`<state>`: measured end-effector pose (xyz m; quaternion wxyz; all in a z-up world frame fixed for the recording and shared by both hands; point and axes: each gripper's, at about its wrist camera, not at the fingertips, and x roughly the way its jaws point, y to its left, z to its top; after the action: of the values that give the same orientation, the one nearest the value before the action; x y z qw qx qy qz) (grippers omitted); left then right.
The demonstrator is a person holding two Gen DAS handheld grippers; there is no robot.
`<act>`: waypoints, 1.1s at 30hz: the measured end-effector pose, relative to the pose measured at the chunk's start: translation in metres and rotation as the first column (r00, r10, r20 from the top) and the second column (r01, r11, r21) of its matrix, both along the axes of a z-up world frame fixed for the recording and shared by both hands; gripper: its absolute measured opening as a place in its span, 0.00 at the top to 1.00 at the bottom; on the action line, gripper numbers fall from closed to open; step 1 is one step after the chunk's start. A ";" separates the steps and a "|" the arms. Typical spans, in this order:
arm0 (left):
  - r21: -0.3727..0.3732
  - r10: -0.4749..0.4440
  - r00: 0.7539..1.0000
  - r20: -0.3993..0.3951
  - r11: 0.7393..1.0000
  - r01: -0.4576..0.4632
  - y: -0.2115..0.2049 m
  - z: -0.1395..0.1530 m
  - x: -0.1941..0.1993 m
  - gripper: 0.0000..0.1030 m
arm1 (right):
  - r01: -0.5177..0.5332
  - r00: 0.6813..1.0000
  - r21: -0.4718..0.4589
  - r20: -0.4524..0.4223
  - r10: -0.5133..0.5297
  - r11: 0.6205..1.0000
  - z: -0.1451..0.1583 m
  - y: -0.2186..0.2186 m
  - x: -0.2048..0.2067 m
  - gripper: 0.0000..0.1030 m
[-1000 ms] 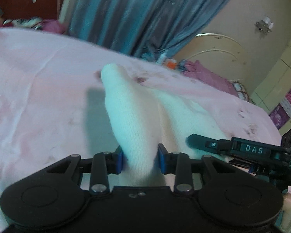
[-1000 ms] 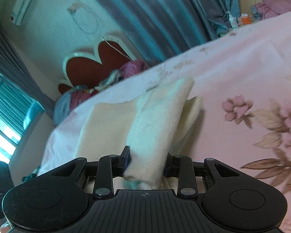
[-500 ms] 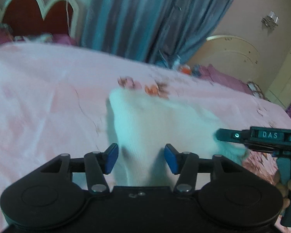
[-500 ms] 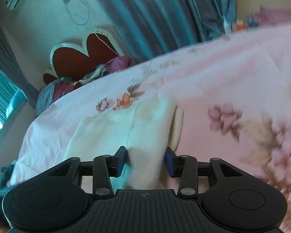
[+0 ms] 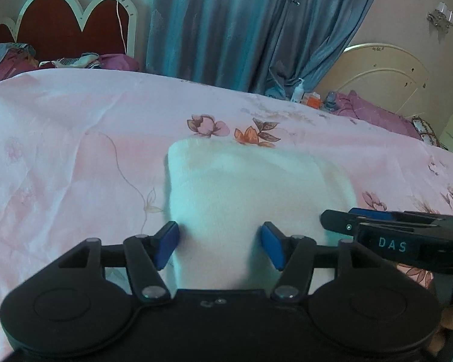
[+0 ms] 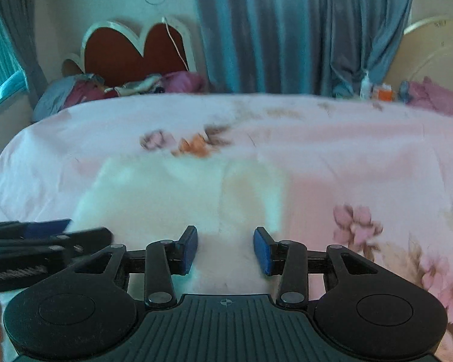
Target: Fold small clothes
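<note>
A small white knit garment (image 5: 250,187) lies folded on the pink floral bedsheet (image 5: 60,157). My left gripper (image 5: 220,244) is open, its blue pads standing apart on either side of the garment's near edge. My right gripper (image 6: 225,249) is open too, over the garment's (image 6: 172,199) near right part. In the left wrist view the right gripper (image 5: 362,220) comes in from the right beside the garment. In the right wrist view the left gripper (image 6: 48,230) shows at the left edge.
The bedsheet (image 6: 362,163) spreads wide around the garment. A red scalloped headboard (image 5: 66,30) with piled clothes stands at the back left. Blue curtains (image 5: 256,24) hang behind. Bottles and purple fabric (image 5: 374,108) sit at the back right.
Both grippers let go of the garment and opened. The raised cloth dropped and now lies flat on the sheet. Both cameras have levelled out.
</note>
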<state>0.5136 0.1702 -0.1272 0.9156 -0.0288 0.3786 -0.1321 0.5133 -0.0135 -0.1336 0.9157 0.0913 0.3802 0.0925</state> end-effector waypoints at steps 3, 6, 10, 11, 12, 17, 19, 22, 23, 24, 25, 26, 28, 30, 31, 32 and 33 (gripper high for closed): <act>0.026 -0.005 1.000 0.002 1.000 0.005 -0.003 0.003 -0.001 0.41 | -0.016 1.000 -0.018 0.002 0.016 1.000 -0.003 0.001 0.000 0.60; 0.029 -0.007 1.000 -0.004 1.000 0.007 -0.001 0.009 -0.007 0.44 | 0.001 1.000 0.026 -0.021 -0.001 1.000 0.006 -0.008 -0.002 0.60; 0.020 -0.021 1.000 0.022 1.000 0.020 0.005 0.022 -0.031 0.44 | -0.015 0.999 0.045 0.038 0.014 0.999 0.034 -0.012 -0.036 0.60; 0.020 -0.026 0.999 0.019 0.999 0.025 0.006 0.022 -0.037 0.44 | -0.025 0.999 0.039 0.045 0.023 0.999 0.037 -0.012 -0.046 0.60; 0.021 -0.035 0.999 0.012 0.999 0.035 0.007 0.021 -0.044 0.44 | -0.030 0.999 0.035 0.045 0.028 0.999 0.039 -0.010 -0.056 0.60; 0.069 -0.062 0.998 -0.019 0.996 0.063 -0.002 0.007 -0.067 0.44 | -0.026 0.999 -0.007 0.025 0.026 1.000 0.033 -0.008 -0.093 0.60; 0.063 -0.056 0.997 -0.053 0.996 0.059 -0.002 -0.002 -0.070 0.44 | -0.021 1.000 -0.037 -0.010 0.021 0.999 0.022 -0.005 -0.099 0.60; 0.059 -0.047 0.997 -0.062 0.997 0.050 -0.001 -0.007 -0.072 0.42 | 0.003 0.997 -0.036 -0.072 -0.006 0.999 0.003 -0.009 -0.102 0.60; 0.064 -0.051 0.997 -0.064 0.996 0.055 -0.002 -0.006 -0.073 0.42 | 0.020 0.997 -0.016 -0.079 -0.021 1.000 0.003 -0.011 -0.102 0.60; 0.068 -0.056 0.996 -0.068 0.996 0.060 -0.002 -0.005 -0.074 0.42 | 0.030 0.996 -0.009 -0.085 -0.031 1.000 0.004 -0.012 -0.104 0.60; 0.069 -0.060 0.995 -0.074 0.996 0.065 -0.002 -0.003 -0.076 0.42 | 0.038 0.996 -0.002 -0.082 -0.038 0.999 0.008 -0.011 -0.108 0.60; 0.066 -0.060 0.995 -0.080 0.996 0.065 -0.001 -0.002 -0.077 0.42 | 0.038 0.996 0.012 -0.075 -0.037 0.999 0.011 -0.011 -0.113 0.60; 0.057 -0.062 0.994 -0.091 0.996 0.067 0.000 -0.002 -0.084 0.40 | 0.028 0.995 0.006 -0.092 -0.027 1.000 0.006 -0.009 -0.123 0.60; 0.071 -0.069 0.994 -0.083 0.995 0.075 -0.001 -0.006 -0.090 0.39 | 0.024 0.995 0.002 -0.092 -0.024 1.000 -0.001 -0.010 -0.131 0.60; 0.077 -0.072 0.995 -0.076 0.994 0.078 -0.002 -0.007 -0.091 0.38 | 0.034 0.994 0.022 -0.104 -0.031 0.999 0.000 -0.013 -0.131 0.60; 0.078 -0.071 0.995 -0.072 0.994 0.077 -0.002 -0.007 -0.092 0.38 | 0.041 0.992 0.036 -0.119 -0.037 0.999 0.000 -0.015 -0.130 0.60; 0.076 -0.070 0.995 -0.074 0.994 0.076 -0.002 -0.007 -0.092 0.38 | 0.040 0.991 0.037 -0.127 -0.035 0.999 0.000 -0.014 -0.131 0.60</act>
<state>0.4215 0.1686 -0.1340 0.8966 0.0165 0.4165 -0.1493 0.3828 -0.0277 -0.1332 0.8894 0.1220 0.4338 0.0767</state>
